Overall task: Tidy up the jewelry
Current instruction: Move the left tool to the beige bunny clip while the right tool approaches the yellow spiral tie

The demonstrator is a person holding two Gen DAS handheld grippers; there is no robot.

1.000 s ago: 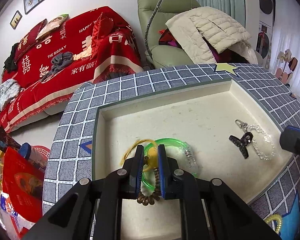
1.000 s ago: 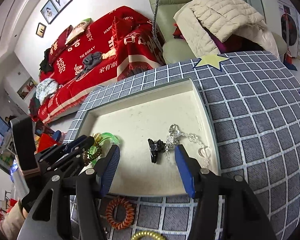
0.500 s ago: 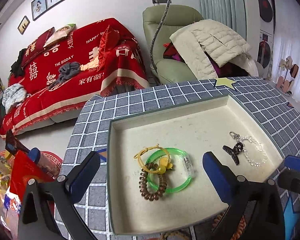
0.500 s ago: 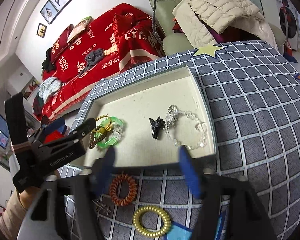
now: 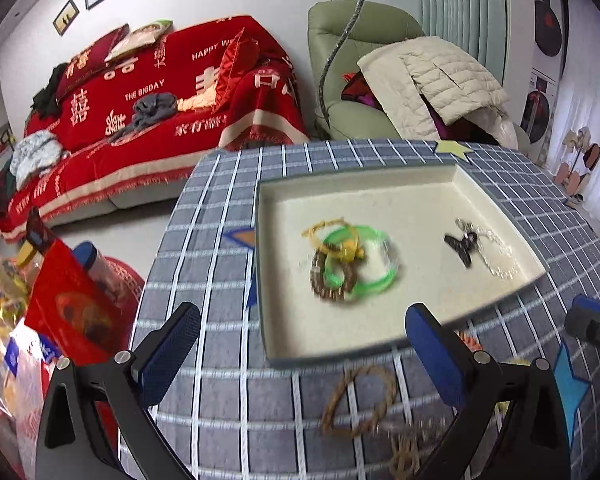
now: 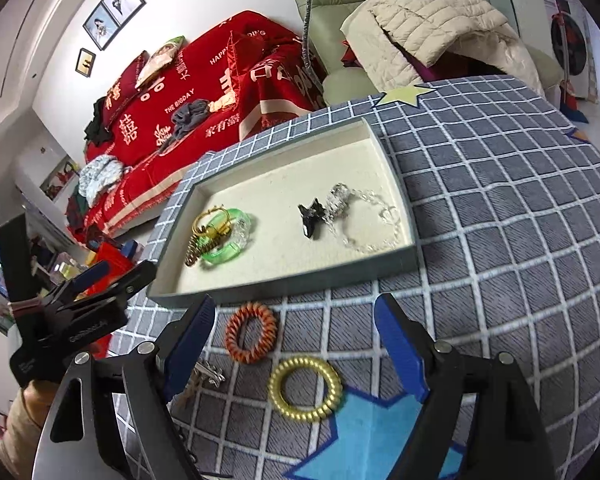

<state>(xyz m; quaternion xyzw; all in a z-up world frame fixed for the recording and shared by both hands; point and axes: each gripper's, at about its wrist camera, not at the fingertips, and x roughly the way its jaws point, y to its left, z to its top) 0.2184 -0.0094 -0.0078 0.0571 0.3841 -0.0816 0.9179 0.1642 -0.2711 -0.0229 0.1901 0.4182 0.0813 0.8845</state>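
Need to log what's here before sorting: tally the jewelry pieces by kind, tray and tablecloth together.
Spiral hair ties: 3 (brown, orange, gold)
Bangles: 1 (green)
Cord loops: 2 (yellow, brown braided)
Claw clips: 1 (black)
Clear bead chains: 1
Small metal clips: 1
Total: 9 visible; more may lie out of view.

Both cameras sit just behind their own gripper fingers and look steeply down and forward across the counter (image 5: 228, 392) toward the far red sofa (image 6: 204, 92). The left wrist view stands at the near left, close over the tray (image 5: 364, 350). The right wrist view stands further right, close over the hair ties at the near edge. Both share the tray (image 6: 284, 280), the sofa, and the green armchair (image 5: 340, 40).
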